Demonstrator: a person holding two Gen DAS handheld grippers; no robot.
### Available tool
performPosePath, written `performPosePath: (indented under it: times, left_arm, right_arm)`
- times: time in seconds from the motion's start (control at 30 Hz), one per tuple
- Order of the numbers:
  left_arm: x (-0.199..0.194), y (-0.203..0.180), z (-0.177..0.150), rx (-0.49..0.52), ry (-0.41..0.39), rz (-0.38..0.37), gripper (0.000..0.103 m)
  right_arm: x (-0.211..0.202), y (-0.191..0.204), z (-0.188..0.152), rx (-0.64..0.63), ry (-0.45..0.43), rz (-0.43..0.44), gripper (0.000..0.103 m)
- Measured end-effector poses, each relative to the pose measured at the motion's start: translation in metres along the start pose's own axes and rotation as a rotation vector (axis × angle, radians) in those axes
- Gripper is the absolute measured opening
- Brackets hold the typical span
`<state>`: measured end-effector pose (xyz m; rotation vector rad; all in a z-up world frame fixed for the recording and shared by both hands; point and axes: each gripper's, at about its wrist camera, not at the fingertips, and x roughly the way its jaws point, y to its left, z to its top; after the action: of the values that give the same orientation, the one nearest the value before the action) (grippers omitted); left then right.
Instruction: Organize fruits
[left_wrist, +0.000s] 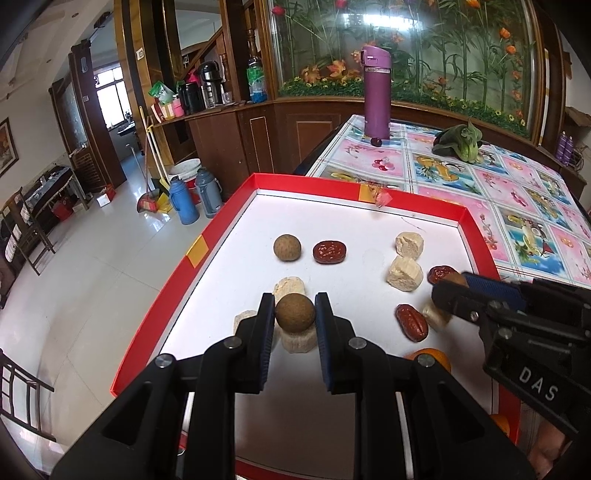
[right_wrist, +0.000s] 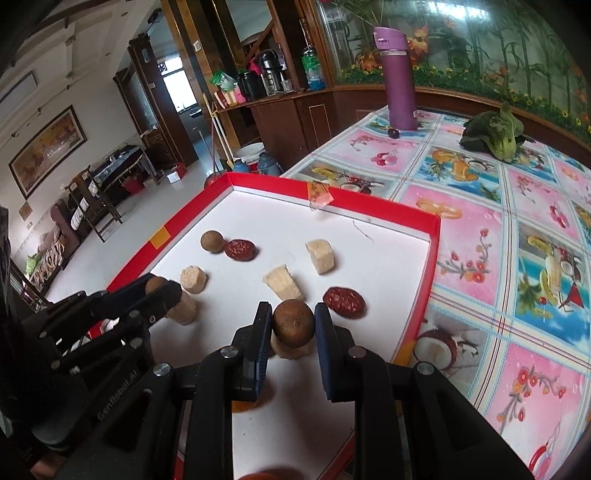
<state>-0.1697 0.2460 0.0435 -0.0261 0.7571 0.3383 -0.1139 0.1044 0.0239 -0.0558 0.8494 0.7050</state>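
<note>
A white tray with a red rim (left_wrist: 229, 218) holds loose fruit. My left gripper (left_wrist: 294, 301) is shut on a round brown longan (left_wrist: 295, 314), just above pale fruit chunks (left_wrist: 297, 341). My right gripper (right_wrist: 292, 310) is shut on another brown longan (right_wrist: 293, 320), held over a pale chunk (right_wrist: 291, 350). Each gripper shows in the other view: the right gripper (left_wrist: 448, 290) at the tray's right side, the left gripper (right_wrist: 162, 291) at the left. Another longan (left_wrist: 287, 247) and a red date (left_wrist: 328, 252) lie farther back. More dates (left_wrist: 412, 322) (right_wrist: 344, 302) and pale chunks (left_wrist: 404, 273) (right_wrist: 320, 256) are scattered.
An orange (left_wrist: 430, 356) lies at the tray's near edge. The tray sits on a flowered tablecloth (right_wrist: 517, 229), with a purple flask (left_wrist: 376, 92), a small dark fruit (left_wrist: 376, 141) and leafy greens (left_wrist: 460, 142) at the far end. The floor drops away left of the tray.
</note>
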Motion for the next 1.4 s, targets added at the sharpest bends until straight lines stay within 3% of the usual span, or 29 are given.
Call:
performPosePath:
  times: [0.23,0.4,0.7,1.2,1.4]
  left_arm:
    - [0.0,-0.003,0.003,-0.002,0.008,0.018,0.025]
    - [-0.004,-0.005,0.003,-0.006,-0.004,0.031,0.052]
    - [-0.028,-0.003,0.006,-0.03,-0.061,0.056,0.079]
    - [-0.092,-0.001,0.003,-0.048,-0.137,0.064,0.102]
    - [-0.115,0.002,0.002,-0.059,-0.159,0.097,0.103]
  right_arm:
    - [0.006,-0.008,0.003,0.04,0.031,0.019,0.025]
    - [-0.002,-0.013,0.002,0.054,0.021,0.02,0.042]
    - [-0.034,-0.011,0.0,0.032,-0.032,-0.001,0.048]
    - [-0.1,0.01,-0.01,-0.042,-0.148,-0.03,0.061]
    - [-0.122,0.016,-0.017,-0.066,-0.187,-0.025,0.064]
